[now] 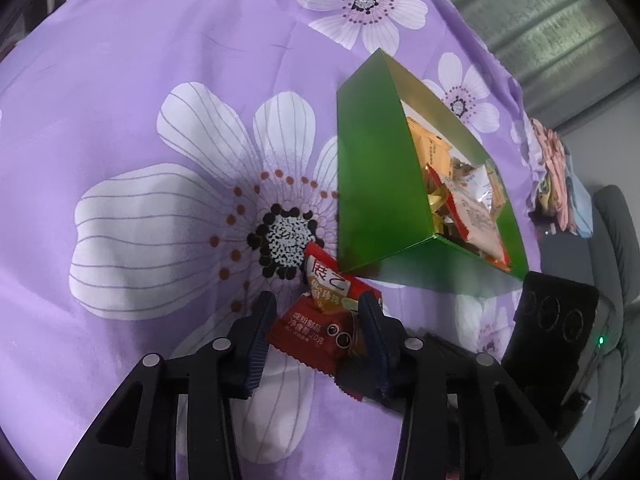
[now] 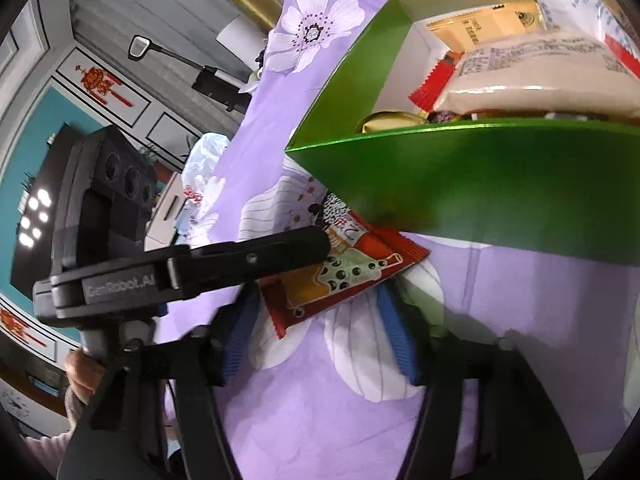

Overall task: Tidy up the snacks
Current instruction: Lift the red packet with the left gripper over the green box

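red snack packet (image 1: 320,320) lies on the purple floral bedsheet (image 1: 132,92) beside the green box (image 1: 372,176)'s corner. left gripper (image 1: 316,320) pinches it; right gripper (image 2: 316,320) straddles it, unclamped. opposing pulls might tear the wrapper.

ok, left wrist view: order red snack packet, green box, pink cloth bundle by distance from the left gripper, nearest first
1. red snack packet: between the fingers of the left gripper, pads pressed on it.
2. green box: just beyond the packet, up and to the right, snacks inside.
3. pink cloth bundle: farthest, past the box at the right edge of the purple floral cloth.
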The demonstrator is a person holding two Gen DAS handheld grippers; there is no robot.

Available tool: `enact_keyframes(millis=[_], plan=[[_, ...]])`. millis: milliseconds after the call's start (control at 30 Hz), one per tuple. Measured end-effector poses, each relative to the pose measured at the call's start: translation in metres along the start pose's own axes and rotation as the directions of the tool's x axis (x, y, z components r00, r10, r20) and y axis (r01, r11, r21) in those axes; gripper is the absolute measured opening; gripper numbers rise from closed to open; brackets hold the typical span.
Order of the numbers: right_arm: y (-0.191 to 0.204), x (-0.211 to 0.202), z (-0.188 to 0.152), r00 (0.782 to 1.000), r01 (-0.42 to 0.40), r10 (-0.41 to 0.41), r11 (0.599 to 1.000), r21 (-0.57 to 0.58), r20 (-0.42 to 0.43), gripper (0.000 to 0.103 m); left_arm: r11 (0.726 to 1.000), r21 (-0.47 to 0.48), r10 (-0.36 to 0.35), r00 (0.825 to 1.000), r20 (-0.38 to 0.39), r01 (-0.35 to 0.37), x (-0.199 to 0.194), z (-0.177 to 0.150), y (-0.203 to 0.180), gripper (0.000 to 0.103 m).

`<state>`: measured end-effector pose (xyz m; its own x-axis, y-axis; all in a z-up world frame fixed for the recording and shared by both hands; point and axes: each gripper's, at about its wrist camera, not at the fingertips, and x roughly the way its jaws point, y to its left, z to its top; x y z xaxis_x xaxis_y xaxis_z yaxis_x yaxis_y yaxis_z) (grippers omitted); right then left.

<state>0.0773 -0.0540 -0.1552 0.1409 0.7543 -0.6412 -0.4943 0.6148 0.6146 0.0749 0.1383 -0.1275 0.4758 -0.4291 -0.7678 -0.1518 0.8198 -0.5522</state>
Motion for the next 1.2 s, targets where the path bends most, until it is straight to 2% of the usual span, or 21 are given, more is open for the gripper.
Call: enact_keyframes(millis=[33,167,267,367,800,1200], plan=[[-0.003,0.0,0.0,1.0,0.002,-0.002,1.0,0.012,0.0,0.045,1.0,-0.008,-0.007,1.0,0.004,0.007,-0.001,0.0,0.001,0.038],[-0.009,-0.003,-0.001,1.0,-0.007,0.007,0.999,0.033,-0.004,0.037,1.0,0.002,0.004,1.0,0.01,-0.004,0.0,-0.002,0.0,0.033],[-0.007,-0.004,-0.003,1.0,-0.004,0.004,1.0,0.007,-0.001,0.033,0.999,0.03,0.017,1.0,0.015,-0.017,-0.002,-0.007,-0.003,0.032],[-0.008,-0.005,-0.006,1.0,-0.015,0.015,1.0,0.008,-0.003,0.031,1.0,0.017,0.005,1.0,0.017,-0.005,-0.004,-0.01,-0.001,0.032],[0.007,-0.026,-0.023,1.0,-0.03,0.03,0.999,-0.029,-0.003,0.03,0.998,0.066,0.011,0.999,0.045,-0.014,-0.029,-0.043,-0.025,0.032],[0.023,-0.08,-0.023,0.995,-0.013,0.022,0.996,-0.094,0.098,0.03,0.981,0.192,0.006,0.992,0.123,-0.03,-0.055,-0.054,-0.085,0.032]])
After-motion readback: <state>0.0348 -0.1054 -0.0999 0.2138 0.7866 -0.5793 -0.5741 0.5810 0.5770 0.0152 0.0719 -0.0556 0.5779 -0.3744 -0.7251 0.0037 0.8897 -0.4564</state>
